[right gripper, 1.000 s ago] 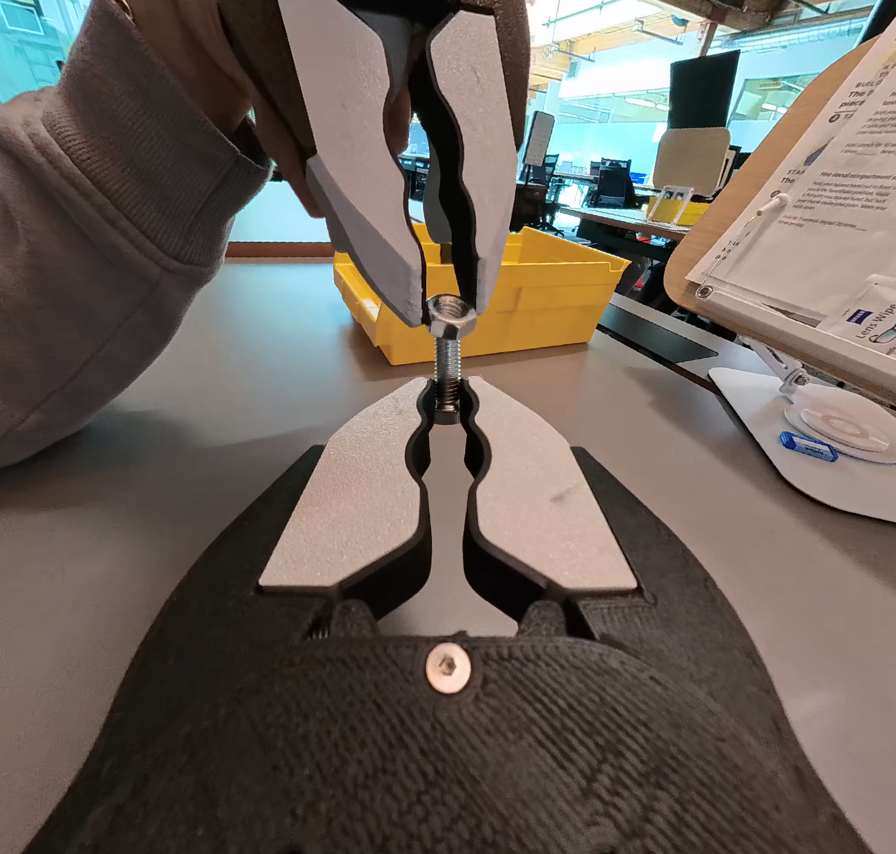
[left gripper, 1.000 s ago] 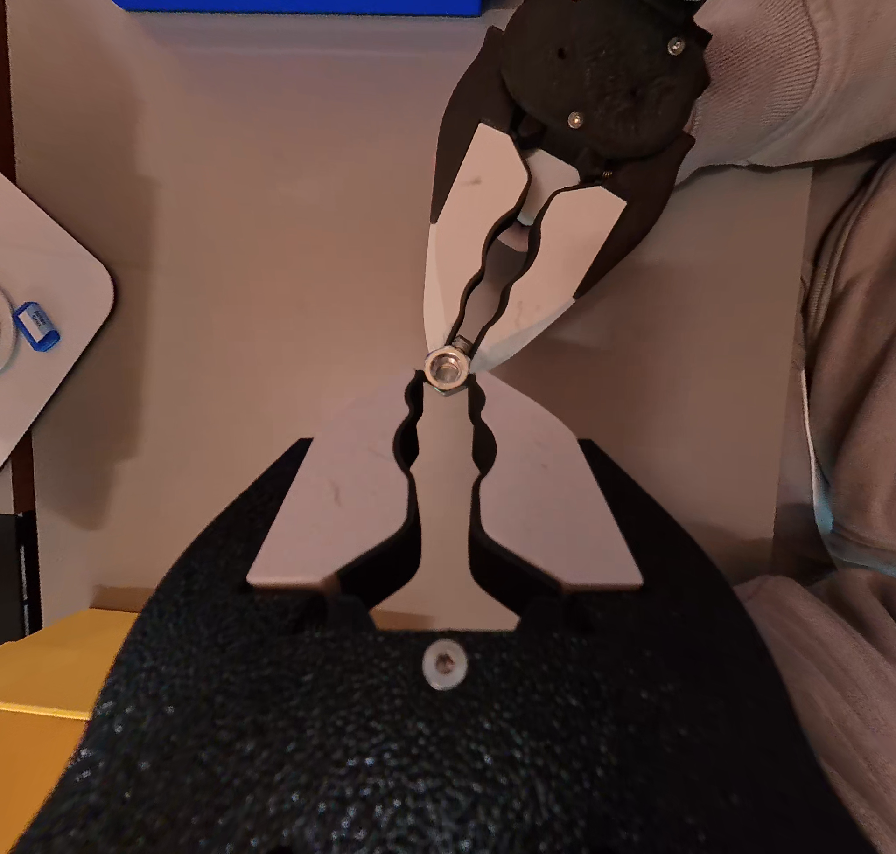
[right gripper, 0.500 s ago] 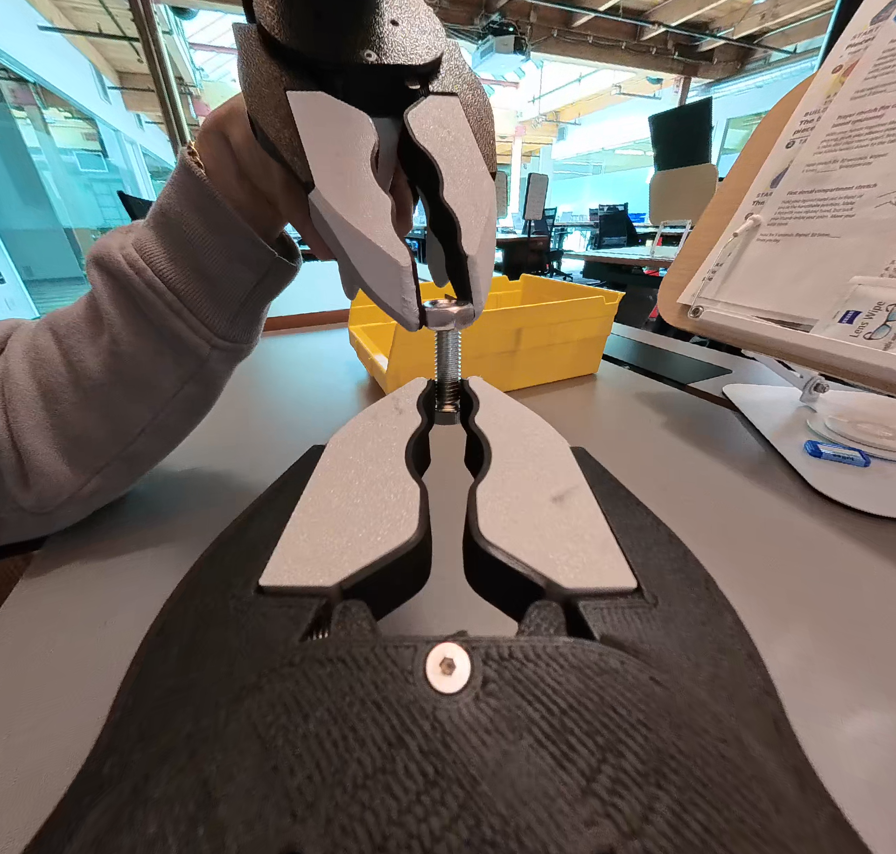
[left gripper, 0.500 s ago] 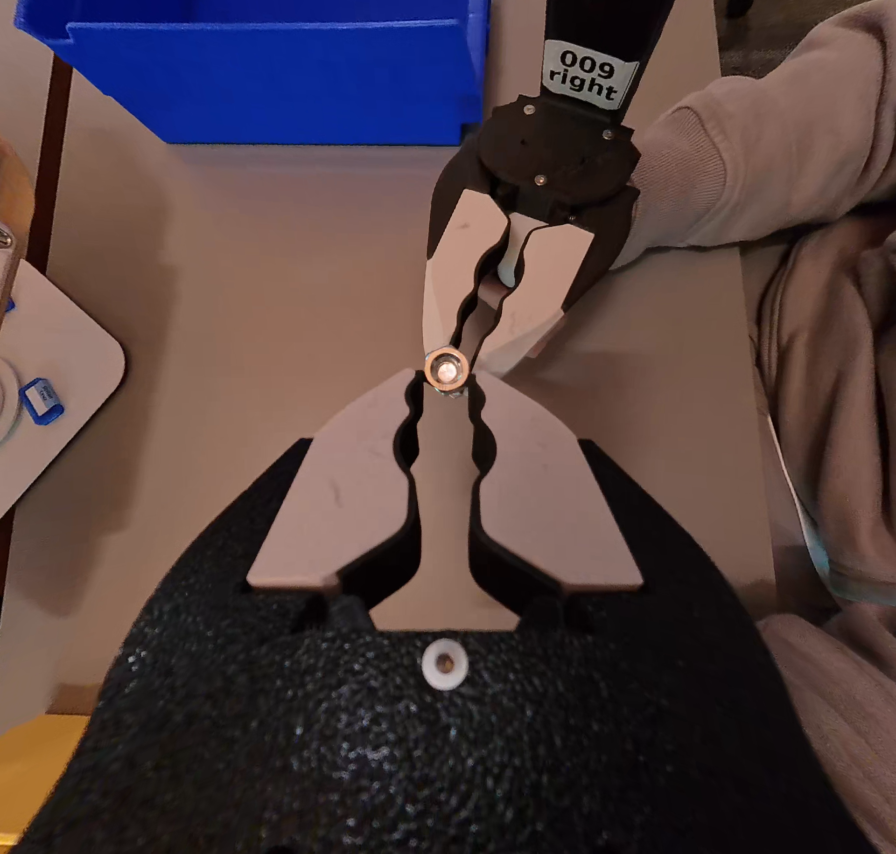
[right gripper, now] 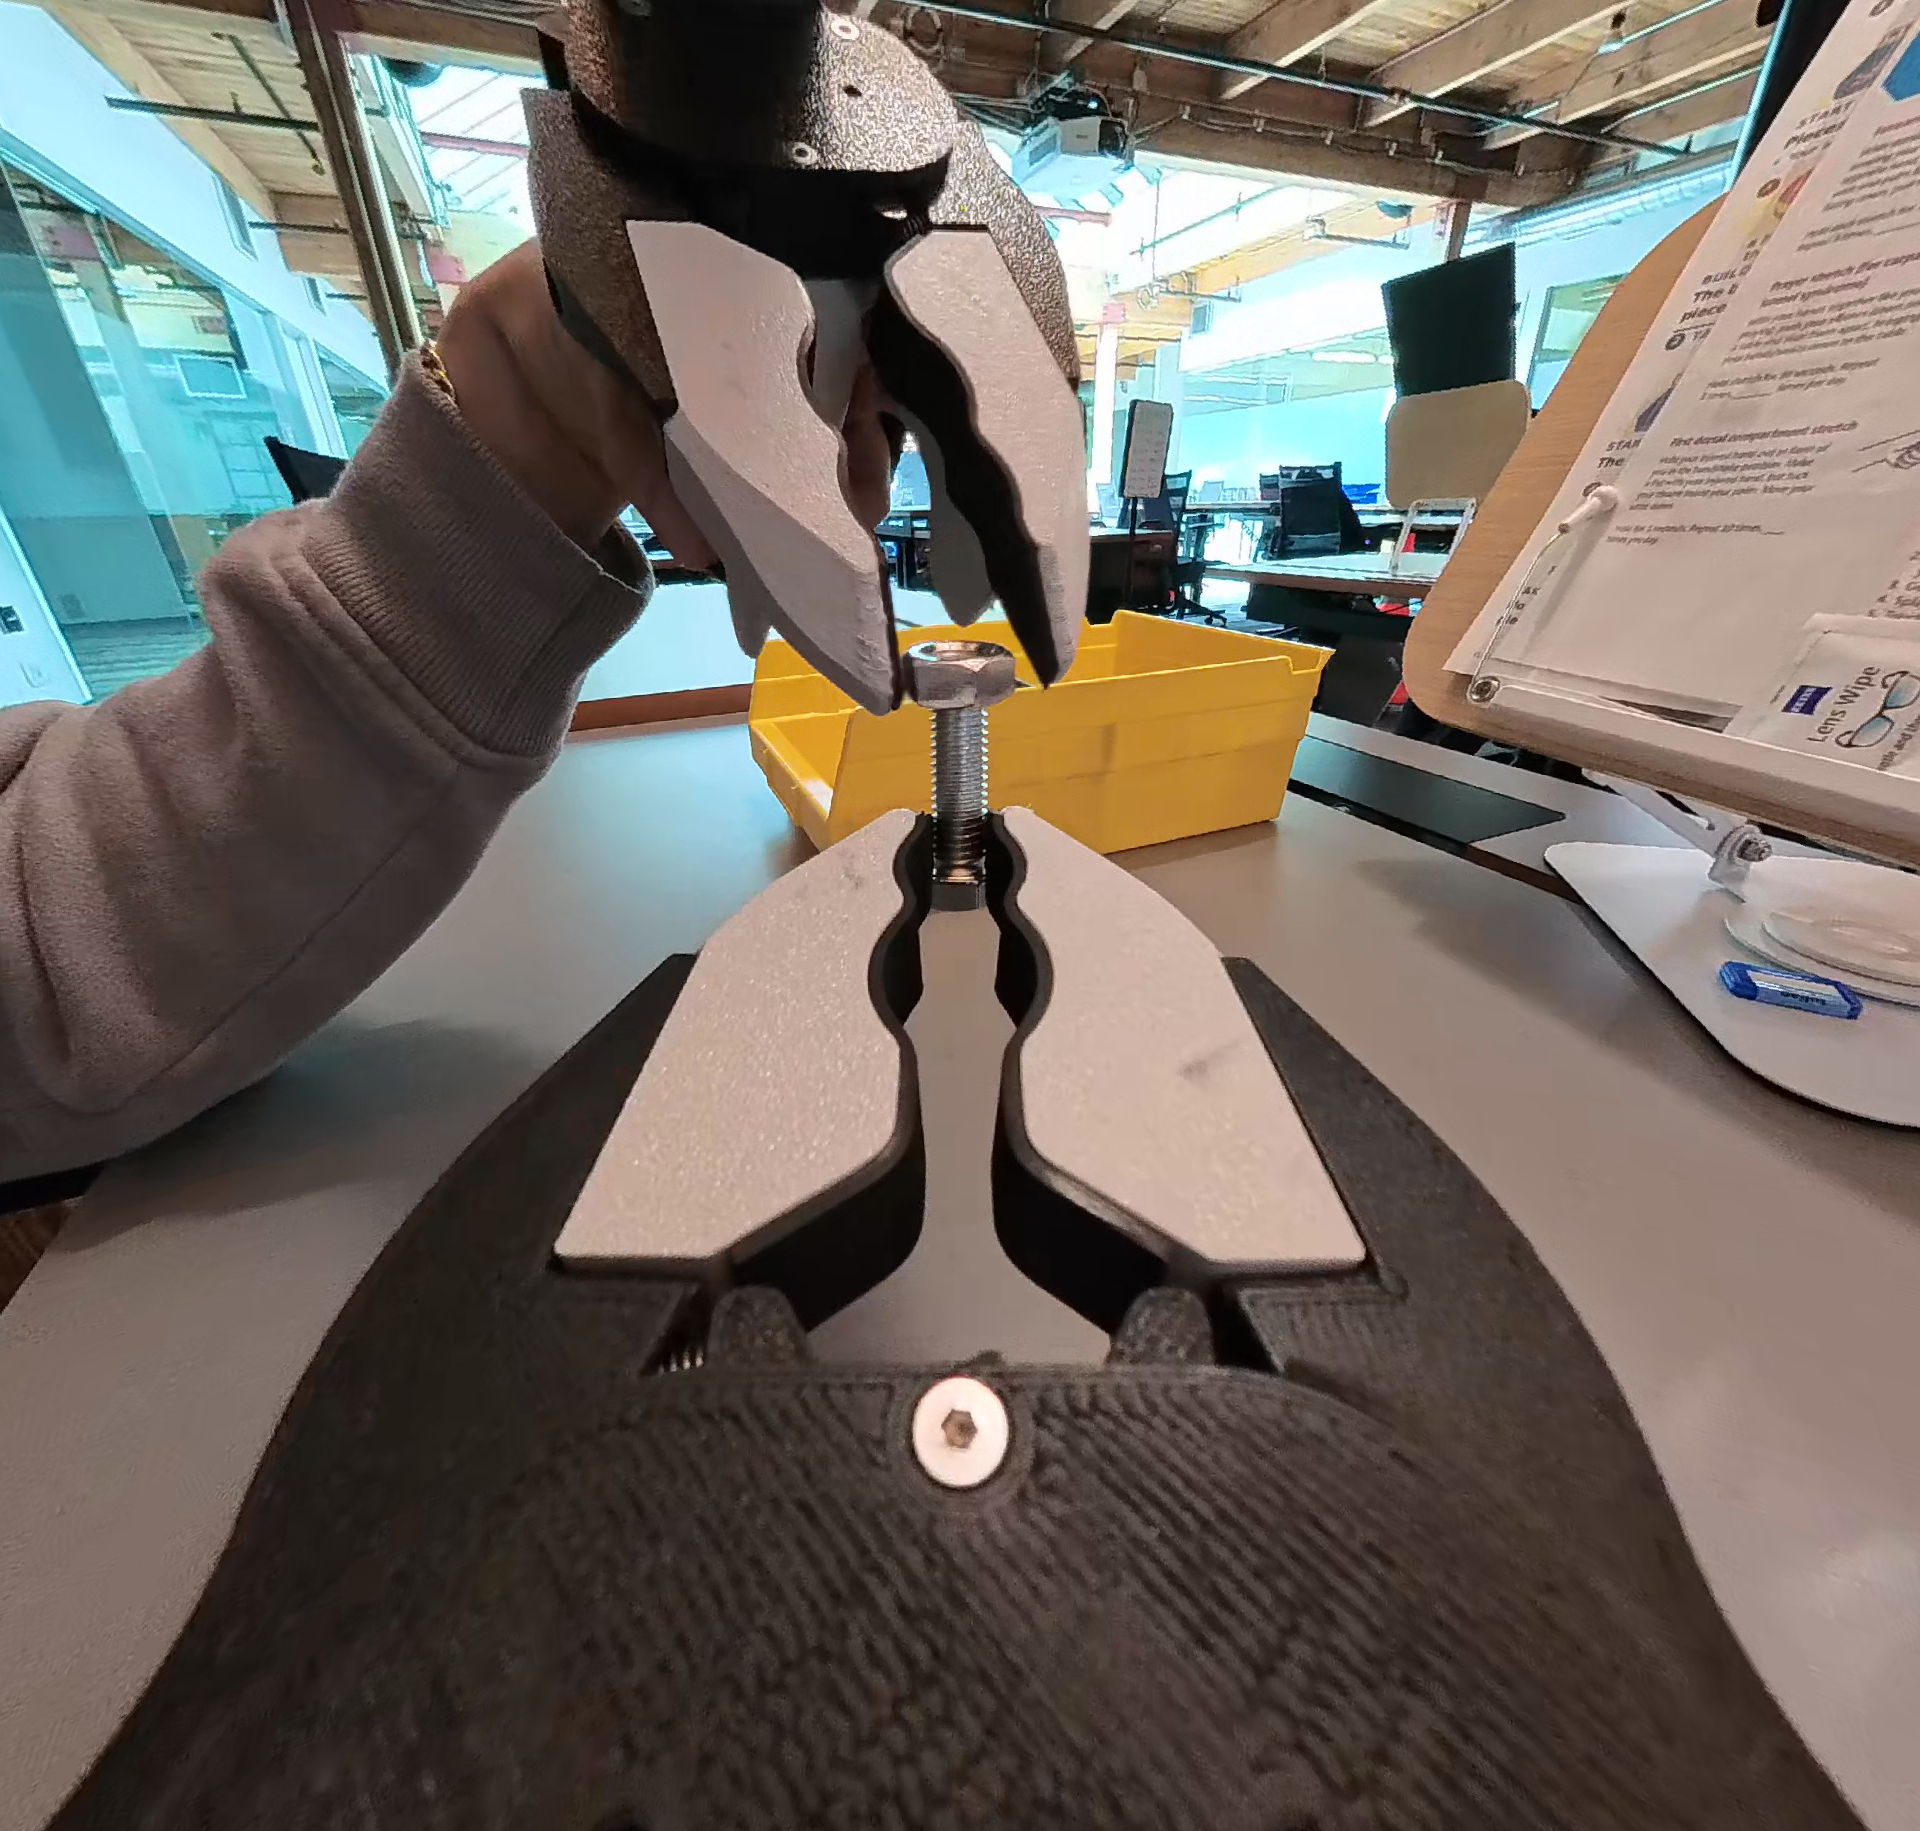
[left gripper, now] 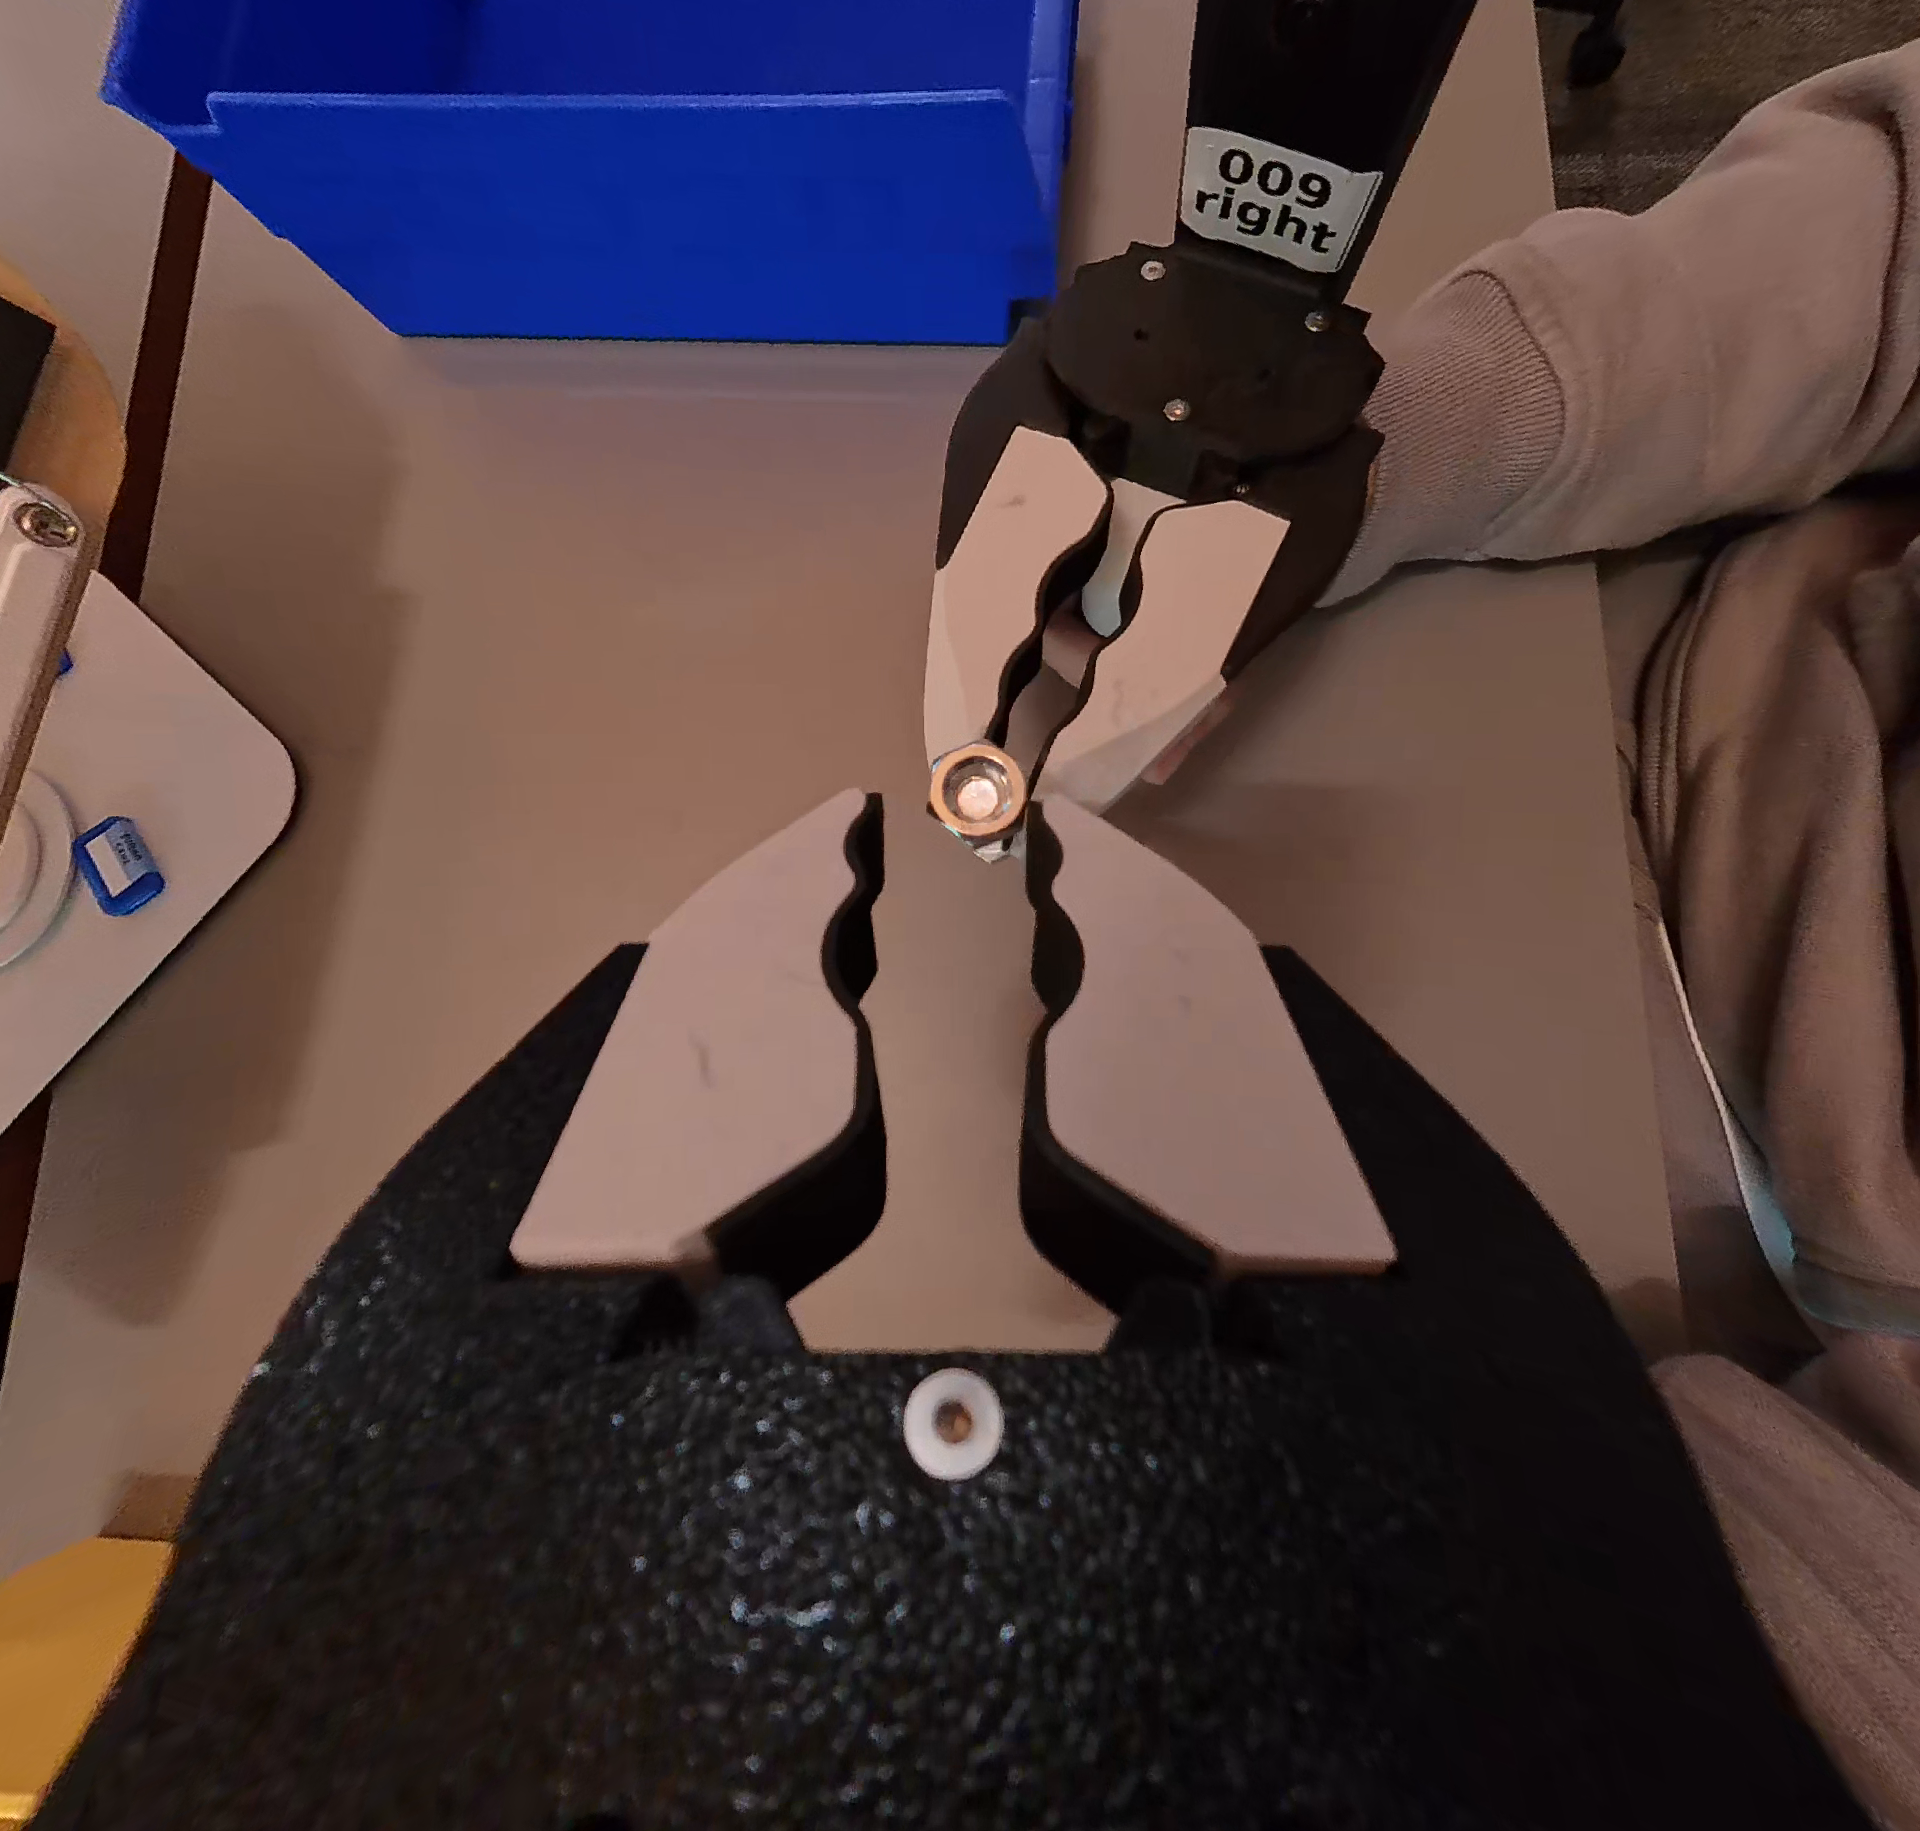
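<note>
Bolt (right gripper: 958, 758) upright above the surface (right gripper: 520, 898), shank clamped in right claw (right gripper: 958, 851). Nut (right gripper: 958, 667) at top between left claw (right gripper: 971, 685) fingers, parted, not gripping. Steel: rigid, small, slippery; best held on flats.

Grey table (right gripper: 1558, 1210) with a smooth matte top. A yellow plastic bin (right gripper: 1091, 742), open at the top, stands on the far part of the table in the right wrist view. A blue plastic bin (left gripper: 644, 171), also open, stands near the opposite edge, seen from above in the left wrist view. At one side rests the white rounded base plate (right gripper: 1766, 1043) of a document stand; a small blue tag-like item (right gripper: 1789, 992) lies on that plate beside a round white foot. A dark flat rectangular strip (right gripper: 1423, 794) lies on the table between the yellow bin and the stand. A person's grey sleeve (right gripper: 260, 794) rests on the table.
</note>
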A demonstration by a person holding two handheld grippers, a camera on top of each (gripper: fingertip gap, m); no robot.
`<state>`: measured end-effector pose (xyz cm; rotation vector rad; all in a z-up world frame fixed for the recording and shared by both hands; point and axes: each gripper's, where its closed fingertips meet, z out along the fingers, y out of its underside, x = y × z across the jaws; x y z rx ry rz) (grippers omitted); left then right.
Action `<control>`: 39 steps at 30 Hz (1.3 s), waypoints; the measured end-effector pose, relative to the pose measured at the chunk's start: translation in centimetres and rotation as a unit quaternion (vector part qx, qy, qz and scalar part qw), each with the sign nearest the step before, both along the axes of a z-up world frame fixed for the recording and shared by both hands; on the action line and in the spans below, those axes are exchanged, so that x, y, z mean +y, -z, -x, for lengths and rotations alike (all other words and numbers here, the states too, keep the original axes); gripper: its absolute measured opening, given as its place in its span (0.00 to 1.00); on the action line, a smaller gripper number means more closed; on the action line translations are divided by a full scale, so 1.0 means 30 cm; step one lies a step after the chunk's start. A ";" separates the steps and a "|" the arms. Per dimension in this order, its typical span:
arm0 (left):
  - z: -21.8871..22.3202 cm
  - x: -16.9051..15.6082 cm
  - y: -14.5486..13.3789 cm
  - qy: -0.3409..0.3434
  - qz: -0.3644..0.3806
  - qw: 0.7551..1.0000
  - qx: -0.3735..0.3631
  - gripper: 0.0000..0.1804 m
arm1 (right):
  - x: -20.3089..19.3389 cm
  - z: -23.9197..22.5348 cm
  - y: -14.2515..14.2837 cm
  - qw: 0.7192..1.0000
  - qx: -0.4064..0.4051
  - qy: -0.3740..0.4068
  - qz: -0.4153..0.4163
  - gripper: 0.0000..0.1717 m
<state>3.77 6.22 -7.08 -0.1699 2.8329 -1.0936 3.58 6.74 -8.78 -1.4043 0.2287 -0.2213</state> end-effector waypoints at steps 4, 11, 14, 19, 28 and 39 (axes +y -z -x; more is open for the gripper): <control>0.011 -0.004 -0.045 0.007 0.039 0.999 -0.007 0.16 | -0.014 -0.008 -0.014 1.000 0.000 0.007 -0.015 0.05; -0.015 -0.069 -0.139 -0.004 0.200 0.978 -0.053 0.19 | -0.054 -0.042 -0.038 0.998 0.004 0.038 -0.043 0.05; -0.037 -0.084 -0.137 -0.042 0.291 0.954 -0.056 0.21 | -0.066 -0.051 -0.042 0.998 -0.004 0.051 -0.043 0.05; -0.044 -0.057 -0.079 -0.068 0.392 0.917 -0.016 0.16 | -0.061 -0.052 -0.030 0.998 -0.015 0.059 -0.022 0.05; -0.019 -0.076 0.047 -0.028 0.326 0.945 -0.015 0.19 | -0.016 -0.040 0.034 0.996 -0.047 0.057 0.055 0.05; -0.104 0.041 0.057 -0.113 0.315 0.942 -0.038 0.21 | -0.102 -0.089 0.048 0.991 -0.065 0.082 0.087 0.05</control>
